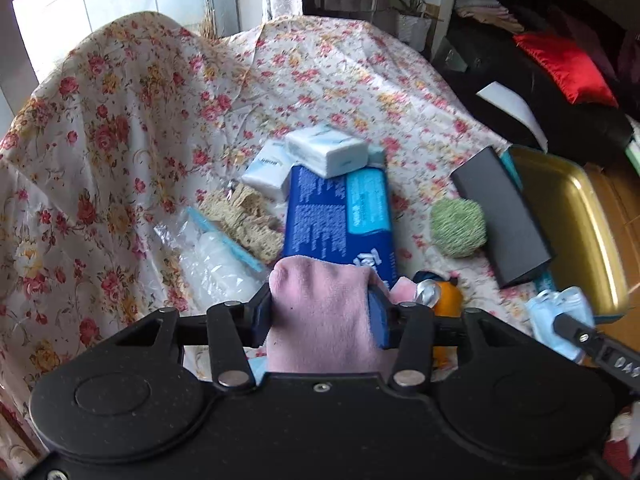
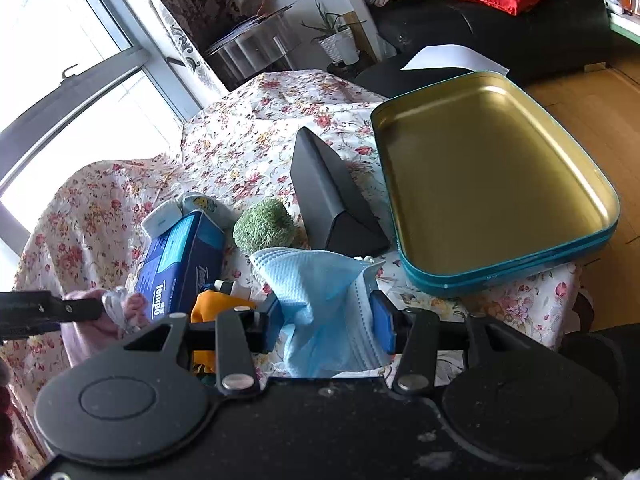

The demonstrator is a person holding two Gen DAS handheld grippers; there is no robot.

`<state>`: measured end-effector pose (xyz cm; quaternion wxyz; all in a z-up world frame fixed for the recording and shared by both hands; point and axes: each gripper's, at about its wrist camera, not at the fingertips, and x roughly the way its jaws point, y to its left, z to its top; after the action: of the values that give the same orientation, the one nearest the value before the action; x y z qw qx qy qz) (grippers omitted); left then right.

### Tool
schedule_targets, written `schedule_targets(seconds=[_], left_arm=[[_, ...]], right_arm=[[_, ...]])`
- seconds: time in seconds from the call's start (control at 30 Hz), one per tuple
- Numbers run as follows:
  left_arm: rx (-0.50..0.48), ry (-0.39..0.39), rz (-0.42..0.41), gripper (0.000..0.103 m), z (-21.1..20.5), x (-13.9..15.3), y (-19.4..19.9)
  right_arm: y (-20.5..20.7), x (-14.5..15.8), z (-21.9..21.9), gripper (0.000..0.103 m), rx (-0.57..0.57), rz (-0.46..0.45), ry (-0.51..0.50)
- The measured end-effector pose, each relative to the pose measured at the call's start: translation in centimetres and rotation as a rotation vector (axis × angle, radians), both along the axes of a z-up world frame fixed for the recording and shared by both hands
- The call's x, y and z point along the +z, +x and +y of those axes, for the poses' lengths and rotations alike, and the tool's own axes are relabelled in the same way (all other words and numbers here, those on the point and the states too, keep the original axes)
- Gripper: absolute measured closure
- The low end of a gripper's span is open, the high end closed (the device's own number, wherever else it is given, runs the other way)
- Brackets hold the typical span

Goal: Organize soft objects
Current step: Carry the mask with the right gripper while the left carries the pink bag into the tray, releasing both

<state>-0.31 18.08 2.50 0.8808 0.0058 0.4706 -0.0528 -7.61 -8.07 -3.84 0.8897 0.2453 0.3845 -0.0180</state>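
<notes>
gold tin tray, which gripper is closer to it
Right. The right gripper, shut on a blue face mask, sits just beside the gold tin tray. The left gripper, shut on a pink cloth, is farther off, by the Tempo tissue pack.

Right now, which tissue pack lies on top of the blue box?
The white pack tilted across the blue box's far end; the other pack sits beside it on the cloth.

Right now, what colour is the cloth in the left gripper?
Pale pink soft cloth, clearest in the left wrist view.
</notes>
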Motion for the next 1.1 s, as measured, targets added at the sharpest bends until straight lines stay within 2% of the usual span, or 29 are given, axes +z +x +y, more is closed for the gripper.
schedule_targets(seconds=[0.37,0.6,0.8,0.93,1.03,1.1], left_arm=[[-0.088,-0.068,-0.074,0.056,-3.7,3.6,0.4],[-0.193,-0.126,-0.103,0.056,-9.0,4.5,1.7],[-0.263,-0.167,-0.148,0.056,-13.6,5.7,3.3],[-0.286,-0.184,-0.170,0.056,-16.2,6.2,4.4],[-0.294,-0.190,-0.164,0.056,-17.9,5.9,5.0],[-0.296,-0.190,-0.147,0.056,-18.9,5.3,5.6]], right_arm=[[-0.7,1.3,-1.1,0.056,-0.064,-0.043,-0.029],[-1.1,3.0,-4.6,0.056,-0.204,-0.085,-0.065],[0.3,4.1,-8.2,0.056,-0.298,-0.109,-0.141],[0.7,2.8,-10.2,0.056,-0.353,-0.130,-0.168],[1.2,1.2,-11.4,0.056,-0.375,-0.051,-0.138],[1.2,1.2,-11.9,0.056,-0.364,-0.057,-0.126]])
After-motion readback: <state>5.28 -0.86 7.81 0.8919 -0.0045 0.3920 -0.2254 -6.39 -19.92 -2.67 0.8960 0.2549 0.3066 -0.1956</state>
